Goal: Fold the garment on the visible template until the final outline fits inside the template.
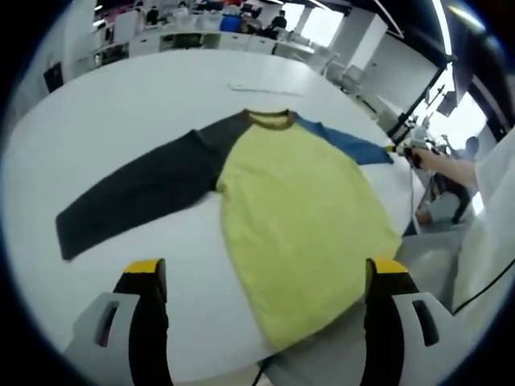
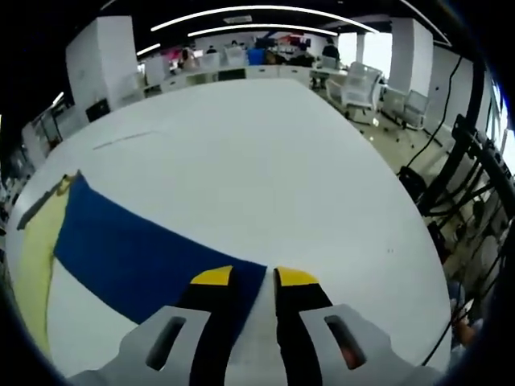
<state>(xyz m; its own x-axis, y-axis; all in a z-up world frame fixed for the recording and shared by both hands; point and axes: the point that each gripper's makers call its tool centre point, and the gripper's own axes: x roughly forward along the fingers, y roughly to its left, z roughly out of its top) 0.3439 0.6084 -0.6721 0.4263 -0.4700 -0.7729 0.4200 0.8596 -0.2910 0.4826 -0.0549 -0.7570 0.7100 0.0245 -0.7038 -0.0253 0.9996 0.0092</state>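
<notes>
You're pinching the blue sleeve (image 2: 153, 249) cuff in your right gripper (image 2: 253, 277), jaws narrow; left gripper (image 1: 265, 269) is hanging wide open. I'd be folding it flat across the yellow body (image 1: 298, 217).

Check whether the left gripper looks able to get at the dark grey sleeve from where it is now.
Probably yes. The left gripper hangs open over the yellow shirt body, and the dark grey sleeve lies flat and uncovered on the white table, with nothing between them.

Blue sleeve (image 2: 153, 249) end hidden under right tongs (image 2: 253, 277); shirt hem (image 1: 314, 334) past table edge.
</notes>
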